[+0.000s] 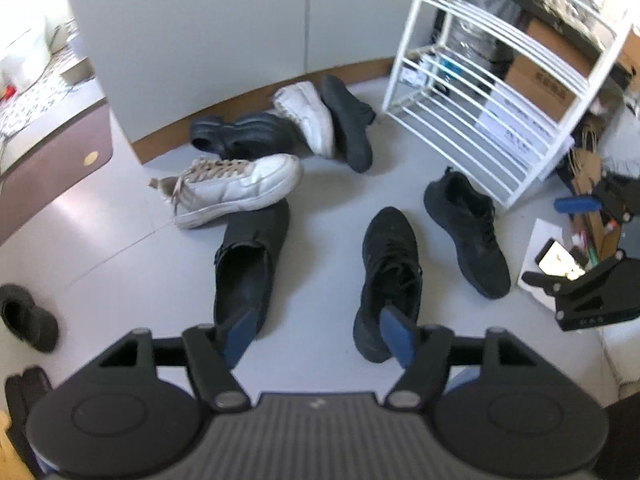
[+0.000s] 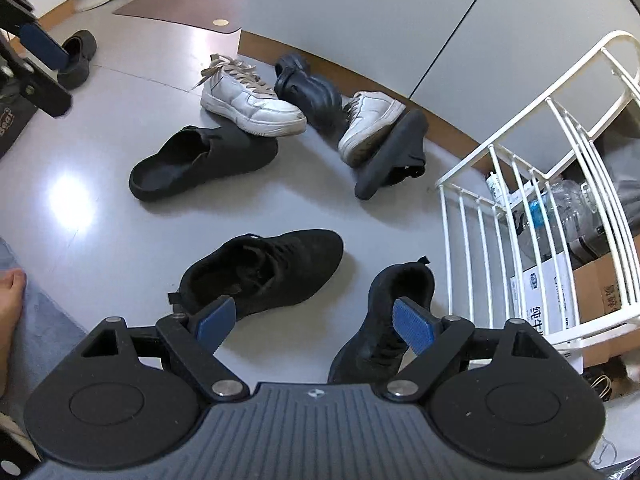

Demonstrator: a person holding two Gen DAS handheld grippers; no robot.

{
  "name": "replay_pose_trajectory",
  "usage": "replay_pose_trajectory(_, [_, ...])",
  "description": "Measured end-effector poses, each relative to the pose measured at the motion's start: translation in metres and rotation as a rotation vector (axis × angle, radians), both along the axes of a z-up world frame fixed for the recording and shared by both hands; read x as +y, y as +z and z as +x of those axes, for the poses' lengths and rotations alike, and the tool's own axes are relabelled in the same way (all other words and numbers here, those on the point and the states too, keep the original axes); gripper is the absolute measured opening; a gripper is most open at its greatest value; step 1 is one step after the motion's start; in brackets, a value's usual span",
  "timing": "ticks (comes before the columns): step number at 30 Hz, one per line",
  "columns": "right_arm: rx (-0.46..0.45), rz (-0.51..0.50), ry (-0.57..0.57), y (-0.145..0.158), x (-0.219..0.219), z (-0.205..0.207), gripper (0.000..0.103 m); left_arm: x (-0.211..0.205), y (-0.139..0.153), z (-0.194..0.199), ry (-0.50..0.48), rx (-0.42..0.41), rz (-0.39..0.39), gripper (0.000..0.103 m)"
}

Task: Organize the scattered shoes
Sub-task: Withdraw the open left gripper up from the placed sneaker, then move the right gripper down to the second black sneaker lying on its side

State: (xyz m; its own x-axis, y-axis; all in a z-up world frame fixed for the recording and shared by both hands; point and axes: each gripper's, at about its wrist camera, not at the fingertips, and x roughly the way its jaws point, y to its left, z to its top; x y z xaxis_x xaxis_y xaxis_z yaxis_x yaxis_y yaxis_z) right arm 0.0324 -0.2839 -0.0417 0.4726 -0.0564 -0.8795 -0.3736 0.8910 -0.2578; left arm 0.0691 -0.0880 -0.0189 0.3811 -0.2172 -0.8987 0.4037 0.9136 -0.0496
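Left gripper [image 1: 318,340]: its two blue fingers [image 1: 240,338] stand wide apart. Nothing is between them, only bare floor. They hold nothing and touch nothing. It points down at the floor from above.

Right gripper [image 2: 314,324]: its blue fingers [image 2: 412,326] stand wide apart too. They hold nothing. It hangs over the two black sneakers and does not touch them.

Black sneaker [image 2: 264,272]: it lies on the floor near the middle, upright, laces up. In the left view it [image 1: 390,276] sits just past the left gripper's right finger.

Second black sneaker [image 2: 384,320]: it lies just beside the first one, close to the rack. The two are apart, not touching. In the left view it [image 1: 466,232] points toward the rack.

Black slip-on [image 2: 200,160]: it lies upright, open at the back. Its toe is under the white sneaker.

White sneaker [image 2: 248,98]: it is upright with tan laces. Its front rests on the slip-on's toe.

Black clog [image 2: 308,88]: it sits by the wall, behind the white sneaker.

Second white sneaker [image 2: 370,124]: it is tipped on its side, leaning on the clog. Its sole shows.

Dark shoe [image 2: 394,156]: it is tipped on its side too, right next to the tipped white one.

Far shoe [image 2: 78,58]: a dark shoe sits alone, well apart from the pile.

Rack [image 2: 532,184]: white bars, standing by the wall, no shoes on the shelves I can see.

Floor [image 2: 100,220]: grey and shiny.
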Motion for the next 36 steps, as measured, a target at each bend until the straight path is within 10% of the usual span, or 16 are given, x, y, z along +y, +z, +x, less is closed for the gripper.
replay_pose_trajectory(36, [0.065, 0.106, 0.228, -0.121, 0.019, 0.06, 0.09, -0.008, -0.043, 0.04, -0.069, 0.053, 0.02, 0.078])
